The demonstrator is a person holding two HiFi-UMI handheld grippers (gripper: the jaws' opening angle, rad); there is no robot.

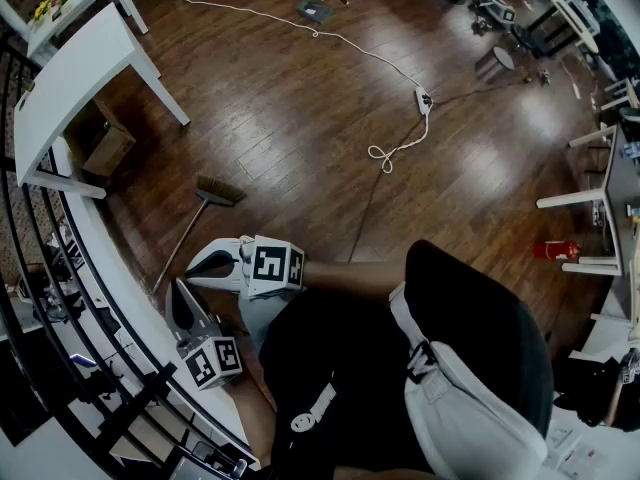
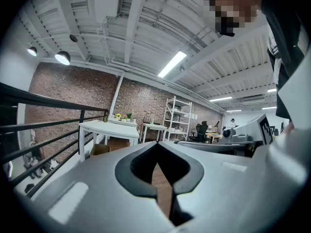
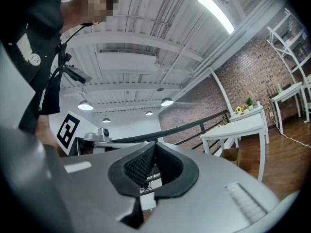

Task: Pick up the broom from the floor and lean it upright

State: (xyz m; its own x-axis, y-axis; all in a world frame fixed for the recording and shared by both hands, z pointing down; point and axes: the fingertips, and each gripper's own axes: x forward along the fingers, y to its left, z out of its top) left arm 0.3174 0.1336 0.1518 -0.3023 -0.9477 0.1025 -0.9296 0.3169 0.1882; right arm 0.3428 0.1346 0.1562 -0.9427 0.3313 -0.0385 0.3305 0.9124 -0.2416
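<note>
Broom (image 1: 193, 230) shows only in the head view, at the left side of the wooden floor (image 1: 300, 98). Its brush head (image 1: 221, 191) rests on the boards, and the thin handle runs down-left to end right at the edge of the white ledge (image 1: 100, 253) below the black railing (image 2: 29, 98). From above it cannot be told whether the broom lies flat or leans on that ledge.

Neither tongs touches it. The right tongs (image 1: 190, 269) sit just beside the handle's lower end, pointing at the railing. Their jaws are closed together with nothing between them, and the right gripper view shows only the rail beyond the tips. The left tongs (image 1: 178, 287) are a little nearer the person, with their tips close to the right tongs. They too are fully closed and empty, and their own view looks along the railing toward a white worktop (image 1: 70, 68).

A cardboard box (image 1: 108, 146) stands under the near end of that worktop, near the brush head but apart from it. To the right of the brush head the boards lie open as far as a white cable (image 1: 300, 23). This cable crosses from the top of the view to a power strip (image 1: 424, 99), and a looped end (image 1: 385, 156) lies below the strip. White furniture legs (image 1: 575, 198) and a small red object (image 1: 553, 250) line the floor's right edge, well apart from the broom.
</note>
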